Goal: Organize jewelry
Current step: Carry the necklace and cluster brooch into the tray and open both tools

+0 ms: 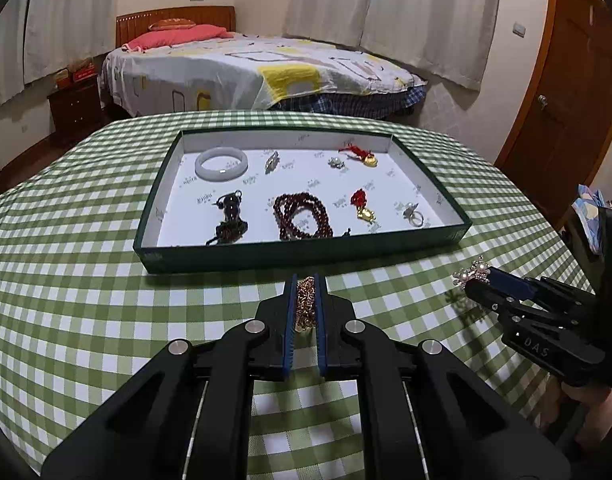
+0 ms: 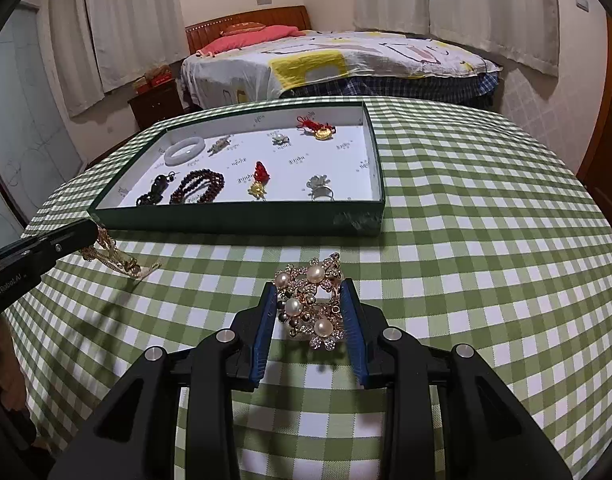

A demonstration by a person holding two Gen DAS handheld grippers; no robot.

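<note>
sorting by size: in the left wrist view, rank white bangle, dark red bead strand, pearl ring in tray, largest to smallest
1. dark red bead strand
2. white bangle, farther back, so the gap from the beads is unsure
3. pearl ring, clearly smallest

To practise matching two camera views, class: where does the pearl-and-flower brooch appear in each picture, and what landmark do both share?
Left wrist view: pearl brooch at the right edge, at the tip of the right hand-held gripper.
Right wrist view: lower centre, clamped between that gripper's blue pads.
Shared landmark: the green jewelry tray beyond it.
</note>
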